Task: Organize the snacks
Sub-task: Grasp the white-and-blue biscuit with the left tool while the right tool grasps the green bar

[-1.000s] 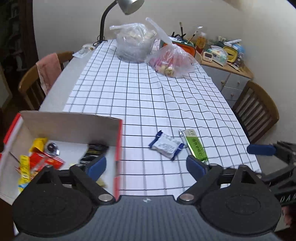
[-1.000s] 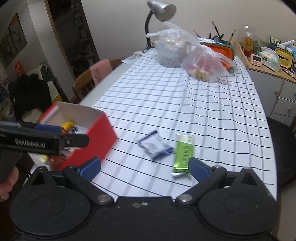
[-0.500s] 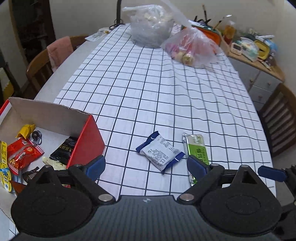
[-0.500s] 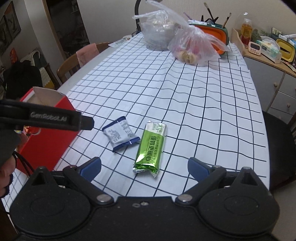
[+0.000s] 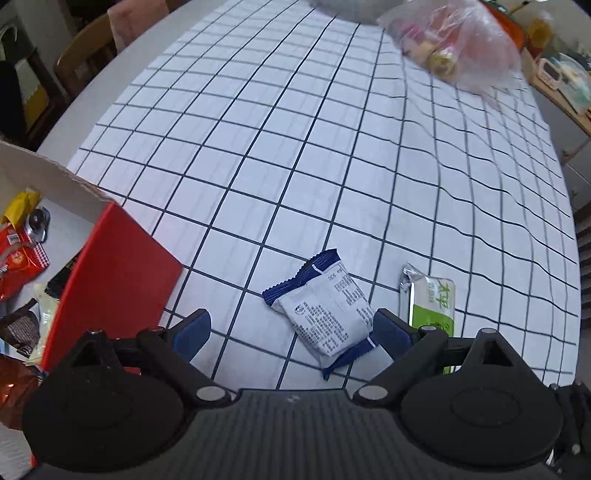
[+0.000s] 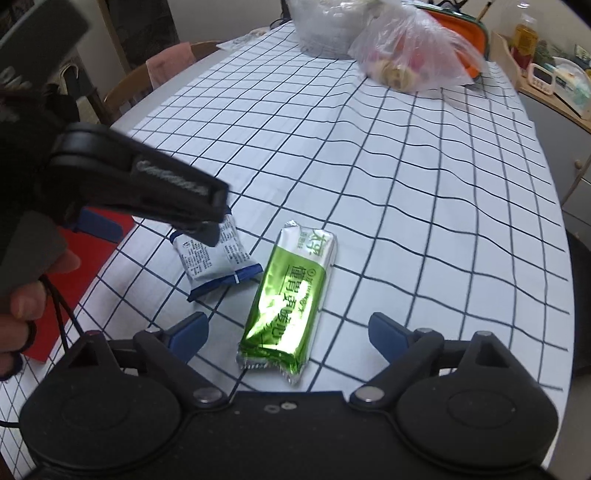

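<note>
A blue-and-white snack packet (image 5: 325,314) lies flat on the checked tablecloth (image 5: 295,147). My left gripper (image 5: 291,332) is open and straddles it, its right finger at the packet's corner and no pad pressing. A green foil bar (image 6: 291,291) lies beside it, between the wide fingers of my right gripper (image 6: 288,332), whose jaws are closing without touching it. The right wrist view also shows the left gripper (image 6: 155,230) hanging over the blue-and-white packet (image 6: 214,258). The red box (image 5: 110,273) at the left holds several snacks.
Two filled plastic bags (image 6: 406,55) sit at the table's far end, with an orange container (image 6: 458,22) behind them. A wooden chair (image 5: 85,55) stands at the left side, a cabinet (image 6: 554,122) at the right. A hand (image 6: 22,295) grips the left tool.
Both grippers have dropped lower and tilted down toward the table. The left one came over the blue-and-white packet, the right one over the green bar. The packets have not moved.
</note>
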`<state>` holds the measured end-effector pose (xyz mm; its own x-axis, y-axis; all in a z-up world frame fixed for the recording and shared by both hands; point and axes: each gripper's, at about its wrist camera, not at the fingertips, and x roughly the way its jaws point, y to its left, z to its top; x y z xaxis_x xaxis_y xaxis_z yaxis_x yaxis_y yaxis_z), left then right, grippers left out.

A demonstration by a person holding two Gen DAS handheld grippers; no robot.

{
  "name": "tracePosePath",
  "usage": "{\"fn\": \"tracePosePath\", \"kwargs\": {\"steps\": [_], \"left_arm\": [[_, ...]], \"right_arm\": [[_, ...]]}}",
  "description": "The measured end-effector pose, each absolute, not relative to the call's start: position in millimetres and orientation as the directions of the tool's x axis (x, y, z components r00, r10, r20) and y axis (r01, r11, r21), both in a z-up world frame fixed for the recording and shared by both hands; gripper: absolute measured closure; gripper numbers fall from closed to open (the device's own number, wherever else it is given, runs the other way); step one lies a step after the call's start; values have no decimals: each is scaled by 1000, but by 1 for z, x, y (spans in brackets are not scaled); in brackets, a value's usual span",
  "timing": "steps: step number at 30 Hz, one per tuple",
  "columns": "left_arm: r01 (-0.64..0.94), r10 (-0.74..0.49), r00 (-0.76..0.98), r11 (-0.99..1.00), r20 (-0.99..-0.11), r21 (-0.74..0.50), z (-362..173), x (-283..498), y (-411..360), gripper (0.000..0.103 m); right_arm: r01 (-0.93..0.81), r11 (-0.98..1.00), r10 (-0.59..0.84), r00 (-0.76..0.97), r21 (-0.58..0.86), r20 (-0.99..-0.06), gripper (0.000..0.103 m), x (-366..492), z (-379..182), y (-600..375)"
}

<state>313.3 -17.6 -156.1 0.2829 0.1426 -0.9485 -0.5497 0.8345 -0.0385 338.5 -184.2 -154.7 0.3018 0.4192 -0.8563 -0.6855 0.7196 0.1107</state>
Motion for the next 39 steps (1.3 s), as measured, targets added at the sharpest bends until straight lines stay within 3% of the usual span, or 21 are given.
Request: {"fn": "tracePosePath", "kwargs": {"steps": [17,21,28,32,34,39], "left_arm": [[-591,119,181,807,-976,-12,-192,352,-17,13],[-580,128,178,814,-976,1,-195,357,-21,21],[-557,136,192,831,-972,6,-194,358,-30,31],[-555,130,206,832,-970,-7,-191,349,-26,36],[-546,140,213,838,-967,1,-189,345,-26,55],[-534,106,227,845,-968,-33,-188,330,-18,56]], "right_arm": [[-713,697,374,271,76,-887,30,356,-176,-160],[-711,701,360,277,62,-891,35,356,-179,-156],[-702,712,326,316,12,-891,56,350,-179,-157],[-688,726,324,323,14,-889,60,348,-178,-162],[-679,734,323,330,15,-887,62,347,-176,-165],[-648,760,344,323,59,-882,62,343,-171,-179]]}}
